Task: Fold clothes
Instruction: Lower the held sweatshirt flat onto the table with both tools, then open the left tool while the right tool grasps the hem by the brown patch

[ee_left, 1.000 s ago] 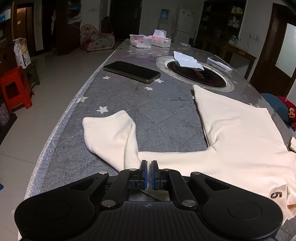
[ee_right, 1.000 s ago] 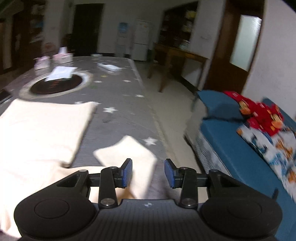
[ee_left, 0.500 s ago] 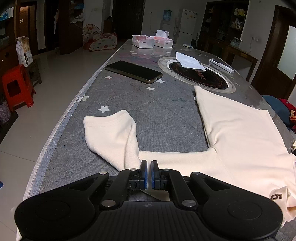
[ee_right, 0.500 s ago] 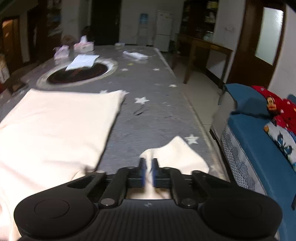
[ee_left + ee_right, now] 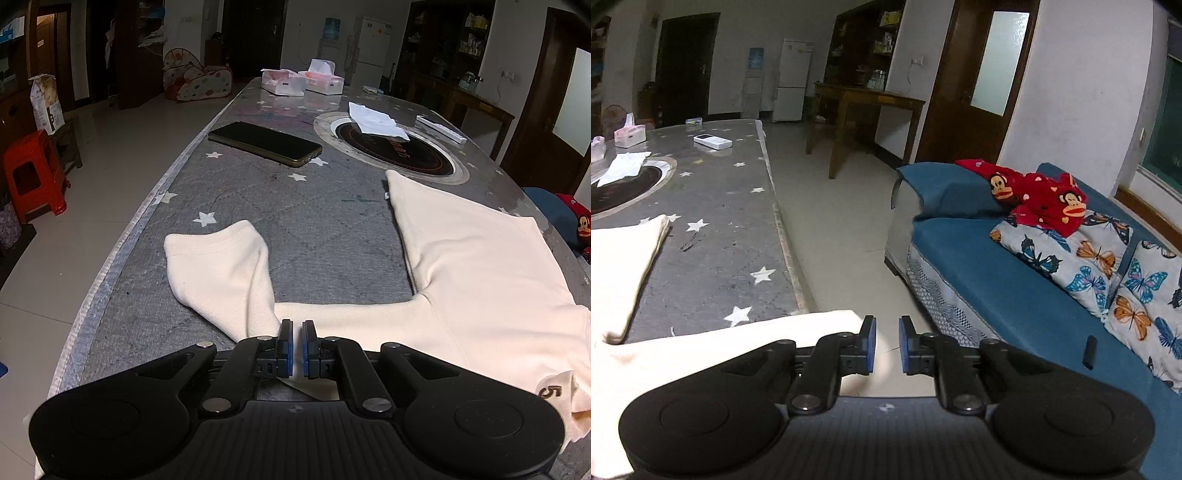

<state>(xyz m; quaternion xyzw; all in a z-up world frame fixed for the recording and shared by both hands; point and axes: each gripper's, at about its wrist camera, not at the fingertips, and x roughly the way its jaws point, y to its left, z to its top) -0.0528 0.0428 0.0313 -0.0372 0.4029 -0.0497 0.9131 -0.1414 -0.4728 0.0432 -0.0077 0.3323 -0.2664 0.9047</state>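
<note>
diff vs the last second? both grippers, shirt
Right gripper closed on the right sleeve half a second ago; its jaws are now parted again and it has swung right toward the sofa. Left gripper stays shut at the left sleeve; phone unmoved.

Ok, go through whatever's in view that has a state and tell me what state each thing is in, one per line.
Left gripper: nearly closed, narrow gap, at the cream sweatshirt's edge.
Right gripper: open, the sleeve end blurred behind the gap.
Cream sweatshirt: spread flat, not folded.
Left sleeve: bent over near the cuff.
Smartphone: screen dark, lying flat.
Tissue box: open, tissue sticking up.
Door: closed.
</note>
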